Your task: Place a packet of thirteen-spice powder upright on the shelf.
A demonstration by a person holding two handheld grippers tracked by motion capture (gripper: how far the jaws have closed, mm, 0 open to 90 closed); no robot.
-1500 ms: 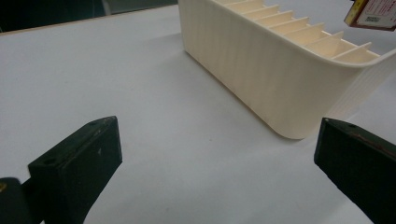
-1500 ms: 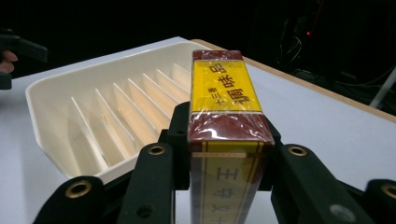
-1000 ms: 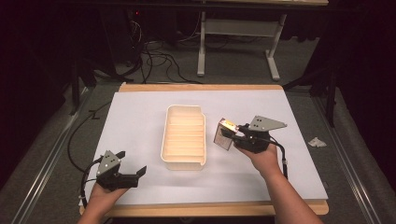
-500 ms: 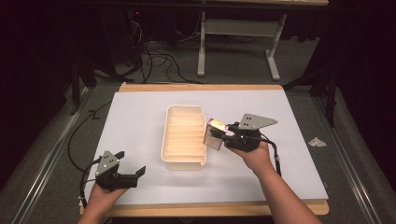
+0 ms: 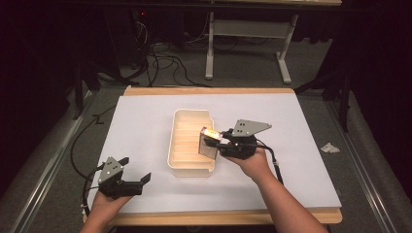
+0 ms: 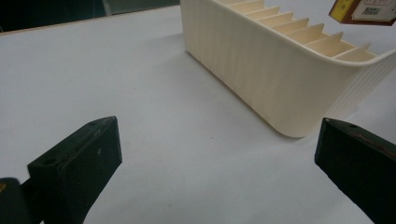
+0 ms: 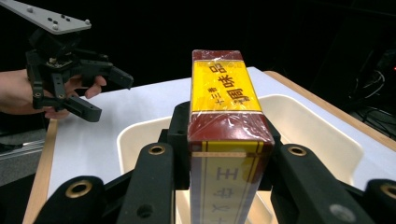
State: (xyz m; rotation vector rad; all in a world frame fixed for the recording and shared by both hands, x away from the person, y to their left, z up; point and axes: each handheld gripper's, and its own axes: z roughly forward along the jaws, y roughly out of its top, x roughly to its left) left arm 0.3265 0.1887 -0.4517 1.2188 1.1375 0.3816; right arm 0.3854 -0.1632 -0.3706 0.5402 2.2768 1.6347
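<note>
White sheeting covers the wooden table [image 5: 311, 160], the largest thing in the high view, with a bare wood strip along its near and far edges. Near its middle stands a cream plastic tray [image 5: 182, 141], long and ribbed on the outside, its inside split by cross walls into a row of narrow slots. The right gripper [image 5: 210, 143] hovers over the tray's right rim, its jaws clamped on the two broad faces of a small box [image 5: 209, 142], which is held off the table above the tray's near-right part. In the right gripper view that box [image 7: 224, 126] is dark red and yellow with printed characters, wrapped in clear film, standing on end between the black jaws. The left gripper [image 5: 135, 171] rests low at the table's near left corner, well apart from the tray, jaws spread wide with nothing between them.
</note>
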